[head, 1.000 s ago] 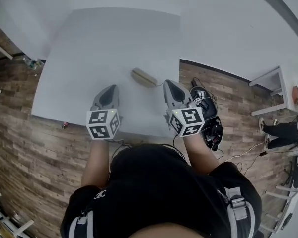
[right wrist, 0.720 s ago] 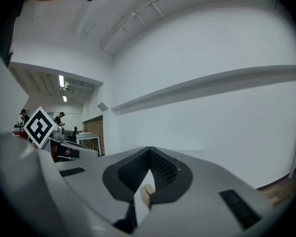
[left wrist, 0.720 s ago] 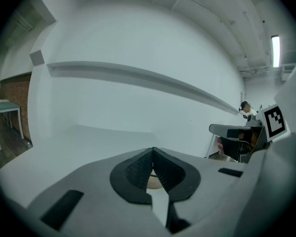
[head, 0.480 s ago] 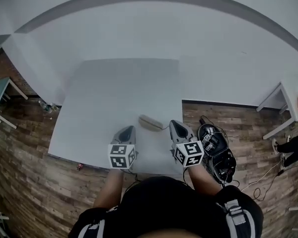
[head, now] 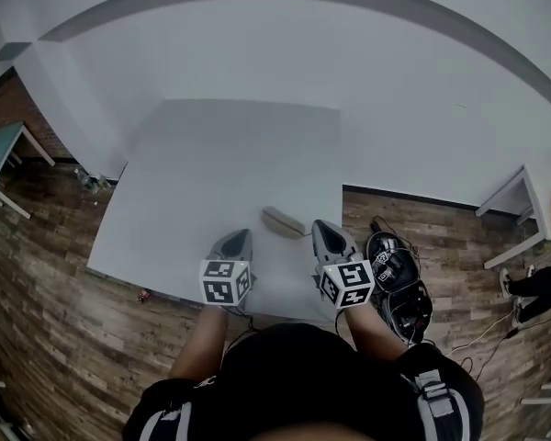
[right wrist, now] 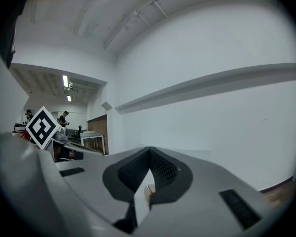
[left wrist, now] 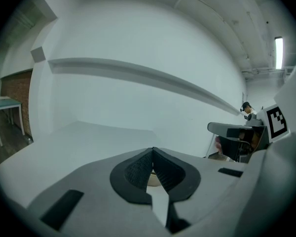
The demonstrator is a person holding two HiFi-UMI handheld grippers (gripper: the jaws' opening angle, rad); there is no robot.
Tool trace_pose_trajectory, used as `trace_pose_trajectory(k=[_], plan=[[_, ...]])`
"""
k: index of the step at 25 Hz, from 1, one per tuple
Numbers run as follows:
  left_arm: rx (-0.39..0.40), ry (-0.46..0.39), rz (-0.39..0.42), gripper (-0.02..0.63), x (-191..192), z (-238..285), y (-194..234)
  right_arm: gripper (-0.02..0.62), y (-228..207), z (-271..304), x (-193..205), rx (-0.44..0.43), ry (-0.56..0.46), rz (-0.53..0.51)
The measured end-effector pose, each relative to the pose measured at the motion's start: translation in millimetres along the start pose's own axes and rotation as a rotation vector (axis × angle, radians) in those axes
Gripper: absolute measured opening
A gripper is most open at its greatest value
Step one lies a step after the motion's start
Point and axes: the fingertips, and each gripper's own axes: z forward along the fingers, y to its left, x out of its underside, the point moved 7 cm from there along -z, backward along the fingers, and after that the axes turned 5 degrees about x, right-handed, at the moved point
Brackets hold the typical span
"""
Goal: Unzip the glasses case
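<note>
Glasses case (head: 282,221) lying flat near the front edge of the desk (head: 211,173), just ahead of left tongs (head: 239,236) and right tongs (head: 320,226). Both pinched together, empty, flanking it, probably for easy reach. Zipped or not? Too small to tell.

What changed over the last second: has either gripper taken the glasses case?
Only the head view moved: it lifted, showing more wall. Nothing was grasped or released. The left gripper and right gripper stay shut and empty near the glasses case, which lies unmoved on the table.
</note>
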Motion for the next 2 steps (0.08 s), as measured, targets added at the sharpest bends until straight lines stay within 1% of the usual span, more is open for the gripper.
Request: trace_pose_trajectory(k=[2], plan=[[-0.024,0.004,-0.003,0.002,1.8,-2.2,5.0,0.012,3.8,0.4,0.8,-0.011,0.003,-0.001]])
